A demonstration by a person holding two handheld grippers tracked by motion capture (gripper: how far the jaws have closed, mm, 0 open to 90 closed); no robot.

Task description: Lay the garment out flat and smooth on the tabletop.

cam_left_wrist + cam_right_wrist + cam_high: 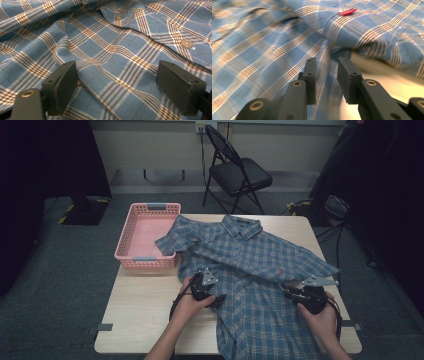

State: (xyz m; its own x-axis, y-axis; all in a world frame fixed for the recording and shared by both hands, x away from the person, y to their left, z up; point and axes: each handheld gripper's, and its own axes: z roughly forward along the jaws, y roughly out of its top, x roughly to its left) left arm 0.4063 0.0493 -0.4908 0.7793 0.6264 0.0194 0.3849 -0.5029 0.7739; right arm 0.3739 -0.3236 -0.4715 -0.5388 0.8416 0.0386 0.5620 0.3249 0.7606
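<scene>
A blue plaid short-sleeved shirt (250, 260) lies spread face up on the wooden table (145, 315), collar toward the far side. A small red mark (347, 11) sits on its chest. My left gripper (216, 296) rests at the shirt's left side, and its jaws stand wide open over the wrinkled cloth (110, 57) near the button placket. My right gripper (291, 292) is low at the shirt's right edge below the sleeve. Its jaws (327, 75) stand a narrow gap apart, with the shirt's edge lying under and between them, not pinched.
A pink plastic basket (122, 254) stands at the table's far left corner, and the shirt's left sleeve overlaps its right rim. A black folding chair (240, 172) stands beyond the table. The shirt's hem hangs over the table's near edge. Bare tabletop shows at the near left.
</scene>
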